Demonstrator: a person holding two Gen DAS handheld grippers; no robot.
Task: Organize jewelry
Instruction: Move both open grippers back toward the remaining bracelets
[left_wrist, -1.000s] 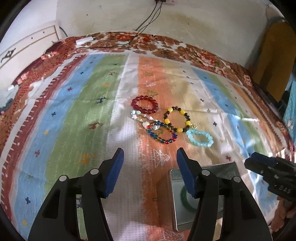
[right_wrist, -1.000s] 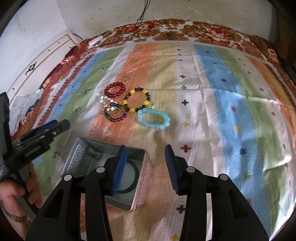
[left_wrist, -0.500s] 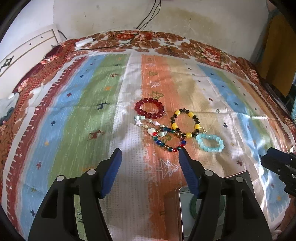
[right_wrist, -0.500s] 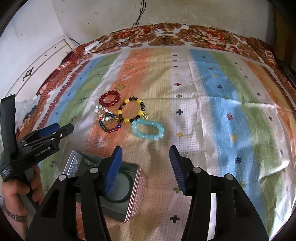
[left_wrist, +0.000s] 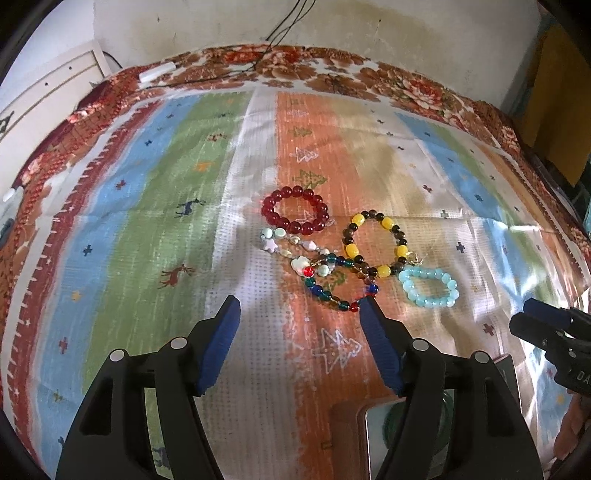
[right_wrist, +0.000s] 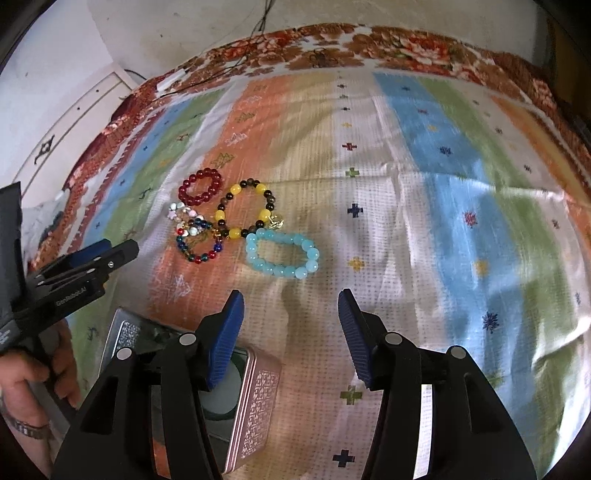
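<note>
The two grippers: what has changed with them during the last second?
Both open grippers, left gripper and right gripper, drew back from the tin toward the bracelets. Nothing was gripped or released. The bracelets and tin stayed put.

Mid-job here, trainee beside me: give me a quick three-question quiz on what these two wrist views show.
1. True or false: the right gripper is shut on a bracelet.
2. Which bracelet lies nearest the right gripper? A) red bracelet B) light blue bracelet C) yellow and dark bracelet
3. Fill in: a green ring lies inside the open ___.

Key: 1 false, it is open and holds nothing, like the left gripper. 2 B. 3 tin.
</note>
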